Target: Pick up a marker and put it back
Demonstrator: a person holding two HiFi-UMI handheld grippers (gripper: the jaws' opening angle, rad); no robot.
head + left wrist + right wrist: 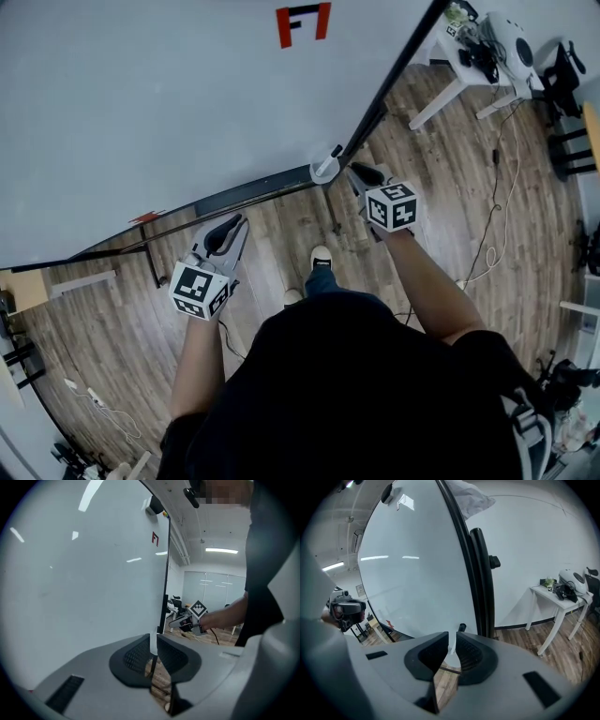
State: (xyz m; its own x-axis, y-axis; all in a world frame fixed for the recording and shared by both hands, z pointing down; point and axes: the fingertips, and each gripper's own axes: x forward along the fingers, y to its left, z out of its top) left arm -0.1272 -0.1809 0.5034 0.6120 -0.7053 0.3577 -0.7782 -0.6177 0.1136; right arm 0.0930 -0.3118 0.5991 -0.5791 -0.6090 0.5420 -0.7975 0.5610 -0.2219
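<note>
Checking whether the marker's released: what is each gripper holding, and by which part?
Nothing is held. The right gripper stands open near the black-capped white marker; the left gripper is empty.

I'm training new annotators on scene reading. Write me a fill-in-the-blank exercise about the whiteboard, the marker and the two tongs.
1. The mark near the top of the whiteboard is ___ in colour.
2. The marker at the whiteboard's lower corner has a ___ cap.
3. Of the left tongs and the right tongs, the marker is closer to the ___ one.
4. Both tongs stand slightly apart and hold ___.
Missing words: red, black, right, nothing.
</note>
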